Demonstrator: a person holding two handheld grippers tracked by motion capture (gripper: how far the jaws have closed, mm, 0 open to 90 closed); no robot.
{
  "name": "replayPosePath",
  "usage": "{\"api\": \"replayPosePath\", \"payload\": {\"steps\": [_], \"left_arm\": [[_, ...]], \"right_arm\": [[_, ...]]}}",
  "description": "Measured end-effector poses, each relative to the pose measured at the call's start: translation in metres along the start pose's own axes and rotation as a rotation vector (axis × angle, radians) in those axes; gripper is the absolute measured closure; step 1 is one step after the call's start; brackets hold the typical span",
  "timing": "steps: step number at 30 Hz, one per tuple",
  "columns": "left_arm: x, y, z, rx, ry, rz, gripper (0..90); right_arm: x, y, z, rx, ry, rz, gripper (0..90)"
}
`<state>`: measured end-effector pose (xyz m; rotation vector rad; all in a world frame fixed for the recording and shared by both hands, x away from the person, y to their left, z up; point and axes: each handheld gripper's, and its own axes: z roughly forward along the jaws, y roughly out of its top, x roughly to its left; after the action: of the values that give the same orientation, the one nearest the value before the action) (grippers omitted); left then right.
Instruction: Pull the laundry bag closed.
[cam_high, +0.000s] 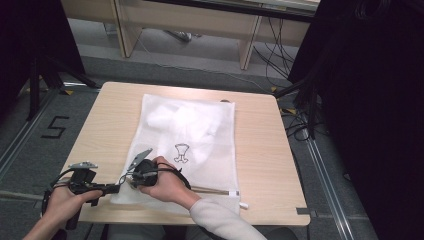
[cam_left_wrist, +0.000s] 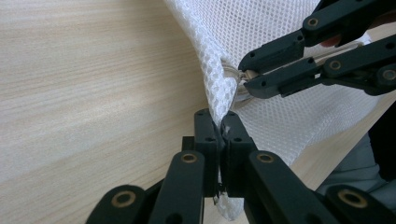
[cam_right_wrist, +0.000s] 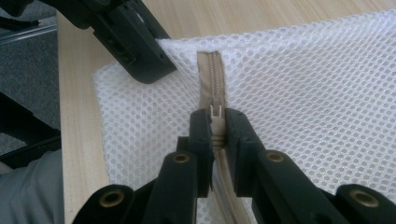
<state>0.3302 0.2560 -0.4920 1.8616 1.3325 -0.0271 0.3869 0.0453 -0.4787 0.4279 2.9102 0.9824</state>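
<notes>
A white mesh laundry bag lies flat on the wooden table, with white cloth bunched inside its far half. A beige zipper runs along the bag's near edge. My left gripper is shut on the bag's near-left corner, and in the high view this left gripper sits at the table's front left. My right gripper is shut on the zipper pull, close to that corner. The right gripper is held in a hand reaching across from the right.
A small white tag lies by the table's front edge. Around the table are black curtains, floor cables and a floor mark "5". Bare tabletop lies left and right of the bag.
</notes>
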Motion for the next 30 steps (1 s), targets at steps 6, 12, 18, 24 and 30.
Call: {"api": "replayPosePath", "payload": {"steps": [6, 12, 18, 24, 30], "left_arm": [[0.000, 0.001, -0.001, 0.017, -0.006, 0.006, 86.6], [-0.002, 0.001, 0.000, 0.023, 0.018, 0.036, 86.5], [-0.005, 0.002, -0.002, 0.032, 0.049, 0.082, 86.5], [-0.005, 0.002, -0.001, 0.042, 0.055, 0.090, 86.4], [-0.006, 0.001, 0.000, 0.022, 0.040, 0.065, 86.3]], "right_arm": [[0.000, -0.006, 0.001, 0.004, 0.007, 0.006, 82.7], [0.000, -0.011, -0.002, -0.001, 0.008, 0.003, 82.6], [-0.001, -0.014, -0.005, 0.009, 0.003, -0.001, 82.7], [0.000, -0.020, -0.010, -0.005, 0.001, 0.020, 82.6], [-0.002, -0.023, -0.011, -0.008, 0.000, 0.026, 82.6]]}}
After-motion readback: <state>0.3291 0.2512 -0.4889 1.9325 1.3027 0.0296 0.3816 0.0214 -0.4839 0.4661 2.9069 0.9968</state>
